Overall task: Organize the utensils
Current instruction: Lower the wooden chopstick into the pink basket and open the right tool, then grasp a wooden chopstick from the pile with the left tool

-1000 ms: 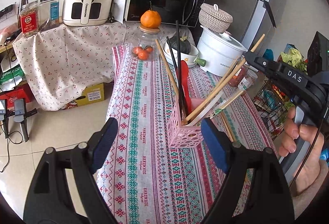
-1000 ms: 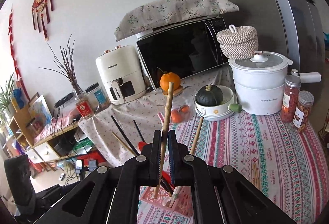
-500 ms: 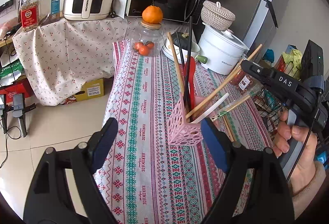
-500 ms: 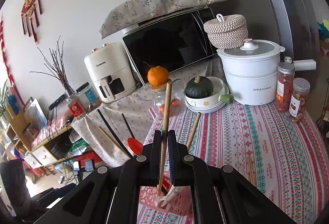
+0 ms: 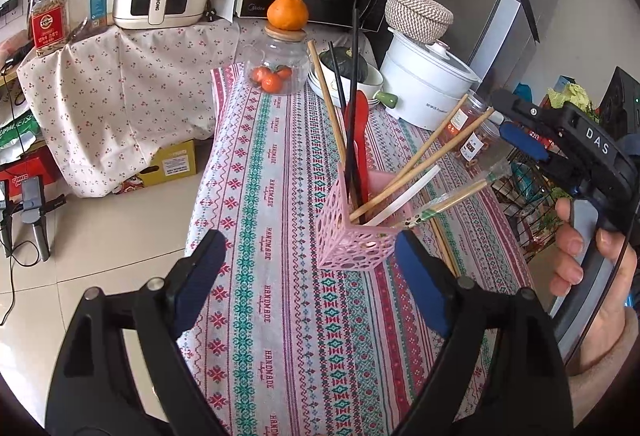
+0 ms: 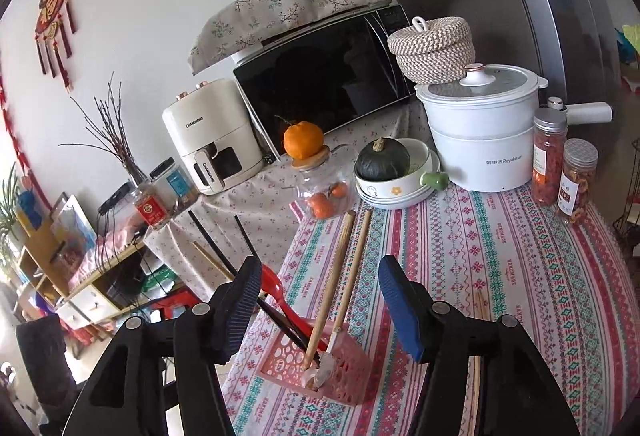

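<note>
Patterned cloth (image 5: 280, 316) in red, teal and white bands, woven with the word HANDMADE, covers a long table. On it stands a pink plastic holder (image 5: 352, 236) (image 6: 320, 368), square-sided and pierced all over with round holes like lattice. It sits just ahead of the left gripper (image 5: 308, 276), nearer its right-hand pad, and directly below the gap of the right gripper (image 6: 320, 300).

Utensils fan out of the holder: two pale wooden chopsticks (image 6: 340, 280) leaning toward the right gripper, a third wooden one, two thin black chopsticks (image 5: 352, 108), a glossy red spoon (image 5: 360, 140), a flat white stick, and a pair sealed in a clear wrapper (image 5: 452, 196). More wooden chopsticks (image 6: 478, 356) lie flat on the cloth beneath the right gripper's right-hand finger.

Both grippers are matte black with ribbed blue pads. The left one stands wide, gripping nothing. The right gripper's jaws have just been opening; the two wooden chopsticks rise between the pads, touching neither.

Beyond the grippers are a round glass jar (image 5: 280, 68) with a wooden lid and an orange on top, a dark green squash in a white bowl (image 6: 396, 180), and a smooth white lidded pot (image 6: 480, 140).
</note>
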Demonstrator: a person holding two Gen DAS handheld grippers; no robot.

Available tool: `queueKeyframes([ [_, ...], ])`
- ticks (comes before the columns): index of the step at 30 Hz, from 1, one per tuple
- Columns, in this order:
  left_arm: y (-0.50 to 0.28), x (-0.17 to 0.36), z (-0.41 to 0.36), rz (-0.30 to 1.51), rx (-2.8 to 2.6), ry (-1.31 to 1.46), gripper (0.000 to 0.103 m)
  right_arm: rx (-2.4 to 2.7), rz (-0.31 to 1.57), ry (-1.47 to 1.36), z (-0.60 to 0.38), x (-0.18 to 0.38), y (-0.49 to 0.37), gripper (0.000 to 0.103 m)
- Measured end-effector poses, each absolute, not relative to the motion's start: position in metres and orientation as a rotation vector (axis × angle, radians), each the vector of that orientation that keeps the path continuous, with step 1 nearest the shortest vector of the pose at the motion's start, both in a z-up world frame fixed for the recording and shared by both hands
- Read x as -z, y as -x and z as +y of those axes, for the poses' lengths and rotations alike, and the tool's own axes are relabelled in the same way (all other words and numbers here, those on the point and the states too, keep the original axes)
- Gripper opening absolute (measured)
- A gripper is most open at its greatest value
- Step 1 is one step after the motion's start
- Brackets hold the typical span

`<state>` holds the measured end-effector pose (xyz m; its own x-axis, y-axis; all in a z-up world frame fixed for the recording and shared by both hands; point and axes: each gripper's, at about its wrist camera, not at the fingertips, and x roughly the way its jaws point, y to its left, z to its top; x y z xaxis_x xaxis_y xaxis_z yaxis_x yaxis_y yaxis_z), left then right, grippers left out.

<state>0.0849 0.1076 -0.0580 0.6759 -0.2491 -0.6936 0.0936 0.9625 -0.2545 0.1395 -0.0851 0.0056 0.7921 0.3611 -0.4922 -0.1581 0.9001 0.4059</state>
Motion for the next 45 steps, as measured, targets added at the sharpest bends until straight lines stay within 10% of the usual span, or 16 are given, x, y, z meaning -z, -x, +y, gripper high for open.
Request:
queueKeyframes([
  [9,-0.08,0.062,0.083,0.851,0.214,0.169,0.09,-0.201,0.652,-0.409,-0.14,-0.01,-0.111,0.089],
  [31,-0.079,0.14,-0.071,1.077,0.279,-0.003,0.092,-0.011,1.073,-0.358,-0.234,0.072,-0.097,0.09],
  [45,-0.138,0.171,-0.116,0.962,0.158,0.155,0.034,0.042,1.204,-0.324,-0.273,0.117,-0.12,0.09],
])
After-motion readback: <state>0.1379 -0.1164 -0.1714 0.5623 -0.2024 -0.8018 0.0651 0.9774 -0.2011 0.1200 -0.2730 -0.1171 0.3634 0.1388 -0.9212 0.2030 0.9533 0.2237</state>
